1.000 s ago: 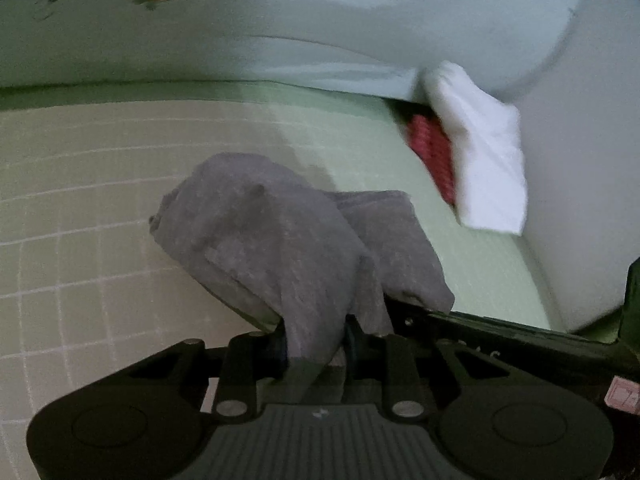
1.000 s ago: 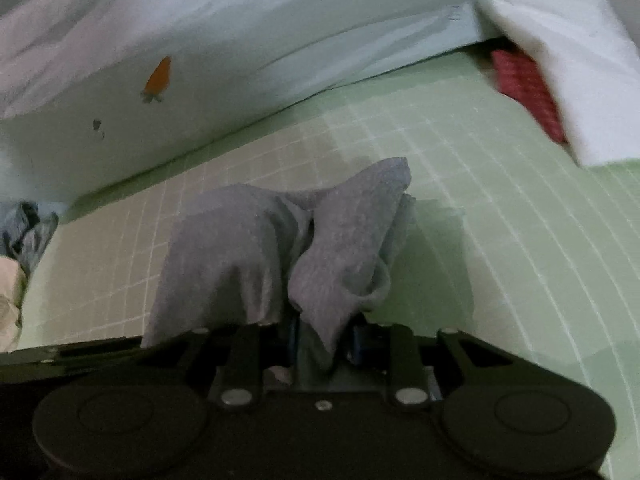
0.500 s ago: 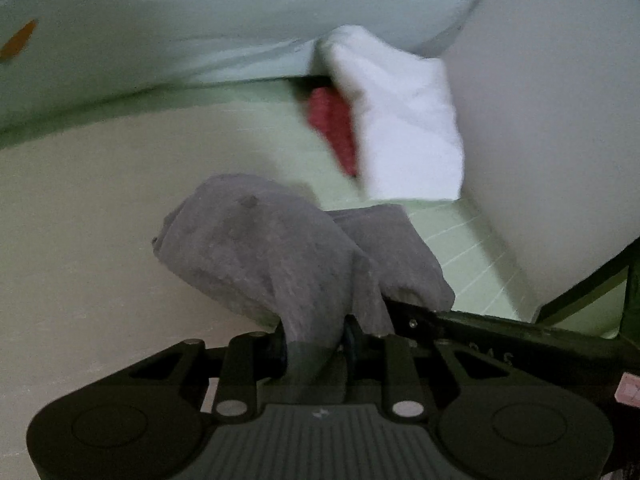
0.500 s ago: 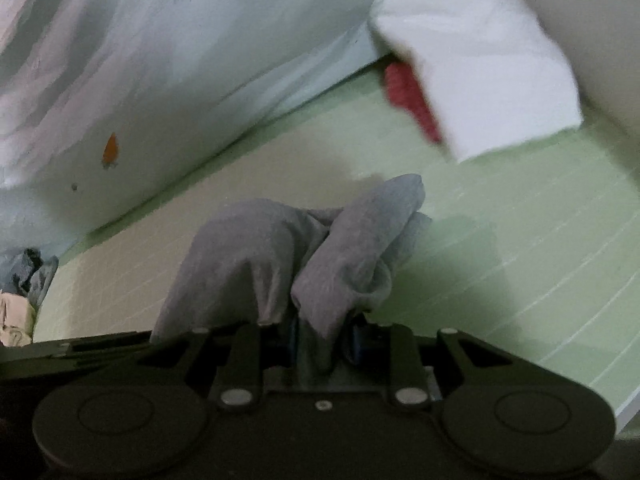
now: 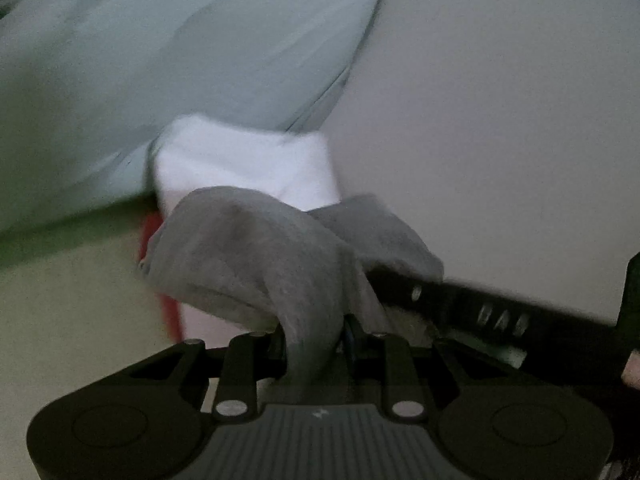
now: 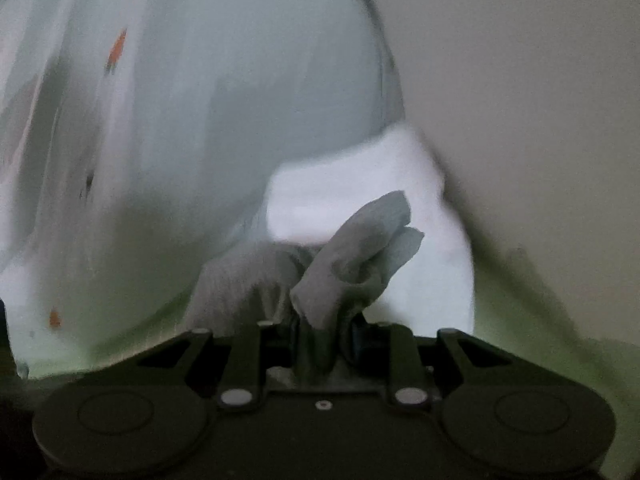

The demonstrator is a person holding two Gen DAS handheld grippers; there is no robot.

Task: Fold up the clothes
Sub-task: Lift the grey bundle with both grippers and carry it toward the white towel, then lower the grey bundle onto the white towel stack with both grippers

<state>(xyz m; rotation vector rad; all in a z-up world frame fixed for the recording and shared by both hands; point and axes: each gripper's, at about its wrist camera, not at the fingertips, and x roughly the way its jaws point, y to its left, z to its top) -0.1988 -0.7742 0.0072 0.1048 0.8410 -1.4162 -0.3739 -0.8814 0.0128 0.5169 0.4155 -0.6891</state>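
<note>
Grey knit garment hangs bunched between my left claw and right claw, each clamped on a fold, just ahead lies a white folded stack; I judge a thin pinch could slip and undo the fold.

left gripper clamps grey garment | white cloth behind

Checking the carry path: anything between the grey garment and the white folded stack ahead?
Nothing visible. Both the left gripper and right gripper hold the grey garment, and the white stack lies straight ahead.
</note>
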